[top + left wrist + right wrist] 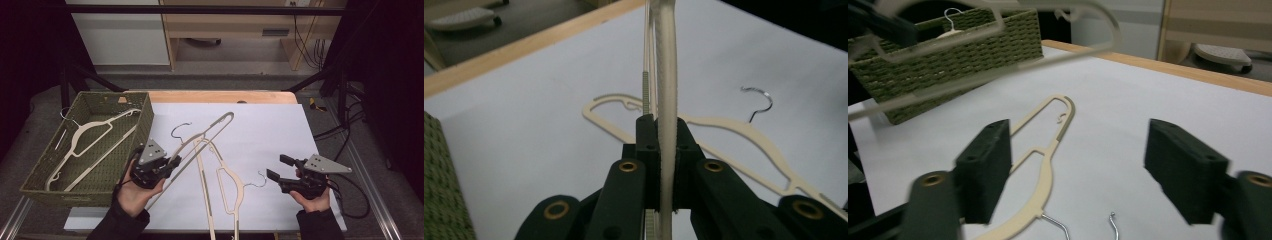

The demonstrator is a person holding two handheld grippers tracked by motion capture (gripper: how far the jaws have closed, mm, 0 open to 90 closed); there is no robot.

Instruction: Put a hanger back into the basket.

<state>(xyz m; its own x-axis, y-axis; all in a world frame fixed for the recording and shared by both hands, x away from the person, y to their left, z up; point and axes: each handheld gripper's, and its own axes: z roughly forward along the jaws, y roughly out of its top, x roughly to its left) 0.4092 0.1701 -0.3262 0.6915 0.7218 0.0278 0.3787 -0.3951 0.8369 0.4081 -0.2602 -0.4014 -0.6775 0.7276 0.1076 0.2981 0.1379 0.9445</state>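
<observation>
From above, the left claw (172, 161) clamps a cream hanger (207, 132), lifted aslant over the white counter (270, 130). A second hanger (225, 185) lies flat between the hands, a third in the green basket (125, 150) at left.

Left gripper view: jaws pinched tight on the hanger's edge.

Right gripper view: right claw (1078, 175) gapes wide, holding nothing, above the flat hanger.

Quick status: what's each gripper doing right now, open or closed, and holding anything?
Left gripper: closed on a cream hanger, lifted off the white sheet.
Right gripper: open, holding nothing, jaws wide apart above the sheet.
</observation>
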